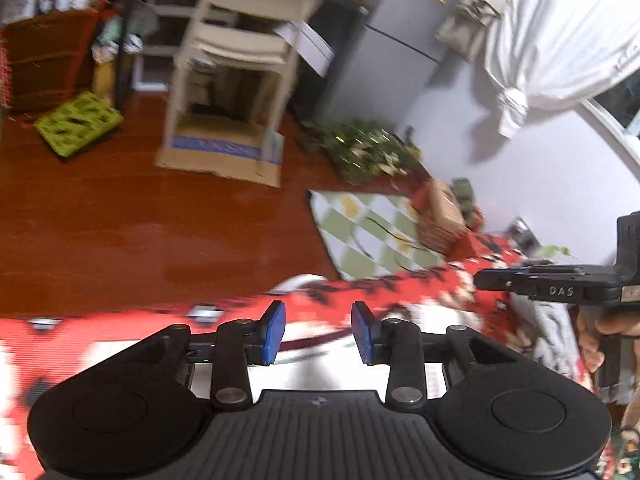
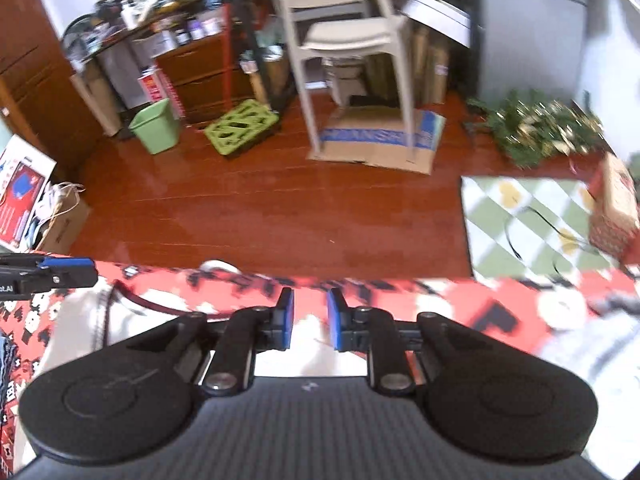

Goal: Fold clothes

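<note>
**Both grippers empty above red patterned cover, white garment below**

Left gripper [image 1: 319, 330]: jaws part-open, moderate gap, nothing btwn blue pads [image 1: 275, 332]. Seen thru the gap: red/white/black patterned cover [image 1: 400, 284] and a pale white garment [image 1: 316, 360] lying on it, dark red trim line crossing just past the pads. Garment blurred; kind of clothing not readable.

Right gripper [image 2: 310, 320]: jaws narrower than left's, small gap, blue pads [image 2: 287, 322] apart, nothing gripped. Below and btwn them same white garment [image 2: 84, 320], spread toward frame left w/ dark red edging curving across it. Second, greyish cloth [image 2: 612, 332] at far right on the cover, blurred.

Each gripper visible in the other's view: right one at right edge of left-wrist view [image 1: 486, 280], held by a hand [image 1: 600, 340]; left one at left edge of right-wrist view [image 2: 90, 274]. Side by side, both above near edge of cover.

Beyond cover edge: red-brown wood floor [image 2: 240, 208], green/white diamond mat [image 2: 520, 216] w/ a wrapped box [image 2: 616, 208] on it, white chair [image 2: 348, 36] standing on flattened cardboard [image 2: 380, 140], green crate [image 2: 240, 124], green bin [image 2: 156, 128], heap of green garland [image 2: 536, 128], grey fridge [image 1: 384, 36], white curtain [image 1: 560, 28].
</note>
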A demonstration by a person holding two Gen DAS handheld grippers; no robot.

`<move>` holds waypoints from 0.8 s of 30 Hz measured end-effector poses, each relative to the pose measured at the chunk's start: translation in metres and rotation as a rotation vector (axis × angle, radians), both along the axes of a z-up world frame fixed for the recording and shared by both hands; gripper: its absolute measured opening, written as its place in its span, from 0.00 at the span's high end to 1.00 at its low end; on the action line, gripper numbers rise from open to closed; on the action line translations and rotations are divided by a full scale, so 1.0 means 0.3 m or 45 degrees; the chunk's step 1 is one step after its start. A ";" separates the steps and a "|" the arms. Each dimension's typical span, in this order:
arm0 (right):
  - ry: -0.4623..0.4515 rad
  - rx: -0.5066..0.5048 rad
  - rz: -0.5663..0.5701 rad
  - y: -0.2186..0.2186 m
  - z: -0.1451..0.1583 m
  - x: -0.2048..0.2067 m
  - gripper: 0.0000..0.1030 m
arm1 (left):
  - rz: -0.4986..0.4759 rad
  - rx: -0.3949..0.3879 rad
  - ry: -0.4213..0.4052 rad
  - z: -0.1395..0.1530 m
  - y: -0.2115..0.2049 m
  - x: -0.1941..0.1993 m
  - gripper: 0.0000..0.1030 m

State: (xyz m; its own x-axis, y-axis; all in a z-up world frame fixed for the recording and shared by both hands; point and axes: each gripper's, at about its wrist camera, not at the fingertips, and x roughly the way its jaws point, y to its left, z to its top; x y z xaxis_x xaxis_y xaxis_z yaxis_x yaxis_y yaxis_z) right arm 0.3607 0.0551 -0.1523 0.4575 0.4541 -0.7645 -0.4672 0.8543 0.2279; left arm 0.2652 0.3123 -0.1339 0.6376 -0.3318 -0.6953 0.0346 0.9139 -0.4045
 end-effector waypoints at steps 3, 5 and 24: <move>0.044 -0.009 -0.059 -0.112 -0.033 0.019 0.80 | -0.029 -0.061 0.043 -0.034 -0.100 0.064 0.66; 0.075 0.006 -0.083 -0.168 -0.059 0.038 0.80 | -0.033 -0.084 0.063 -0.054 -0.154 0.097 0.66; 0.119 0.041 -0.027 -0.163 -0.171 0.027 0.99 | -0.025 -0.017 0.099 -0.122 -0.282 0.183 0.98</move>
